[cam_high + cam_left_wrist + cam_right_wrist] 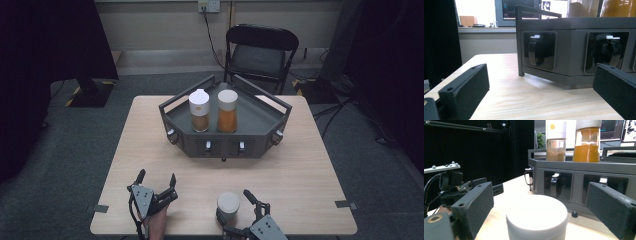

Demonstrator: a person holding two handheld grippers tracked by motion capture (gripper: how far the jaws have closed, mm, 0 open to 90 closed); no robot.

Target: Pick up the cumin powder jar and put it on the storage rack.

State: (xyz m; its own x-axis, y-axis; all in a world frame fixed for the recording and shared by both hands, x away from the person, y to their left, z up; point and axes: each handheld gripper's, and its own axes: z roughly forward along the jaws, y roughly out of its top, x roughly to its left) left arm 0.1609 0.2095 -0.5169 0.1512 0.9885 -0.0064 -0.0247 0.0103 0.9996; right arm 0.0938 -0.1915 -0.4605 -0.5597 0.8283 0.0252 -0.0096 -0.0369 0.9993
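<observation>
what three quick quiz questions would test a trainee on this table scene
1. True or false: the right tool has its jaws on either side of the white-lidded jar, not pressing it.
2. How many jars stand in the grey tray?
3. Which tray jar holds the brighter orange powder: A, the left jar, or B, the right jar?

Key: 1 true, with gaps showing beside the lid in the right gripper view. 2 two. 3 B.
</observation>
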